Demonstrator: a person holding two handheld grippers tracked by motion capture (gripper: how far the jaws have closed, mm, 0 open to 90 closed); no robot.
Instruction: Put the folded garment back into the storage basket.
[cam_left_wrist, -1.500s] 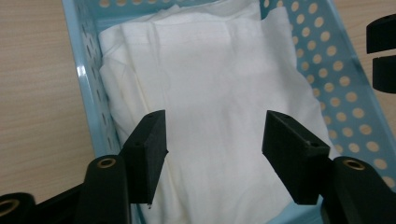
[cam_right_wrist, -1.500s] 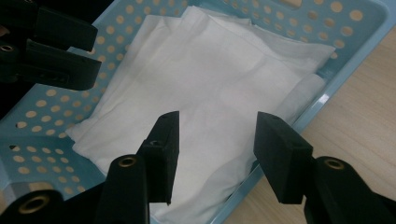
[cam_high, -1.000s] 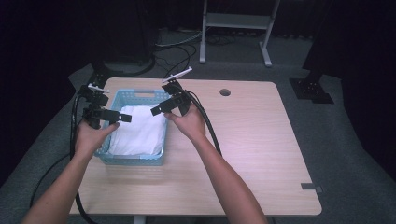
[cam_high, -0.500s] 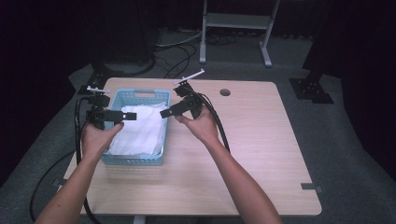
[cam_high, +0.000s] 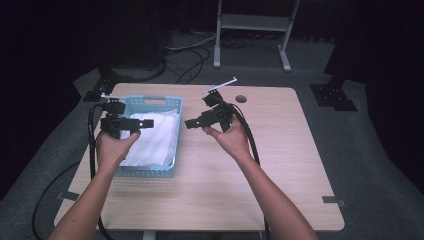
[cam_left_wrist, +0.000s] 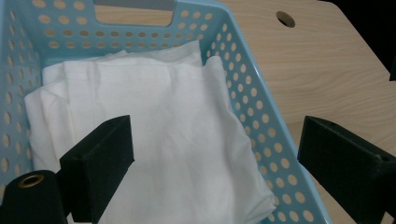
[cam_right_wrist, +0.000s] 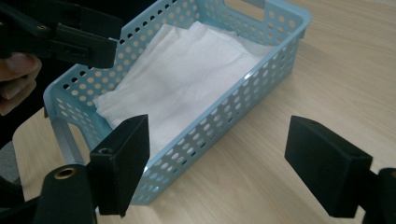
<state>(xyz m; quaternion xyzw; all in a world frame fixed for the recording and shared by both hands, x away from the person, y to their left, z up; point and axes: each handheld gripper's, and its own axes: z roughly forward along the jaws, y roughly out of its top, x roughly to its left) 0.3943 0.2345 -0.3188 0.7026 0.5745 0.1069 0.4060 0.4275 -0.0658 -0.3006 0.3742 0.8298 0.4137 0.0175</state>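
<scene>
A light blue perforated basket (cam_high: 173, 131) stands on the left part of the wooden table and holds a folded white cloth (cam_high: 150, 139). My left gripper (cam_high: 148, 122) hovers over the basket's left side, jaws pointing right above the cloth (cam_left_wrist: 163, 121). It is open, its jaws have just widened, and nothing is between them (cam_left_wrist: 219, 135). My right gripper (cam_high: 190, 123) hangs over bare table just right of the basket, pointing left at the basket's wall (cam_right_wrist: 224, 116). Its jaws have just been opening and are empty (cam_right_wrist: 222, 140). The left gripper (cam_right_wrist: 70, 32) shows across the basket.
The table (cam_high: 280, 165) stretches bare to the right and front of the basket. A round cable hole (cam_high: 241, 99) sits near its far edge. Black cables trail from both grippers off the table. A metal stand (cam_high: 250, 30) and cables lie on the floor behind.
My right gripper has moved right, from above the basket's right rim to over bare table. The left gripper shifted slightly over the basket. Both pairs of jaws look wider.
</scene>
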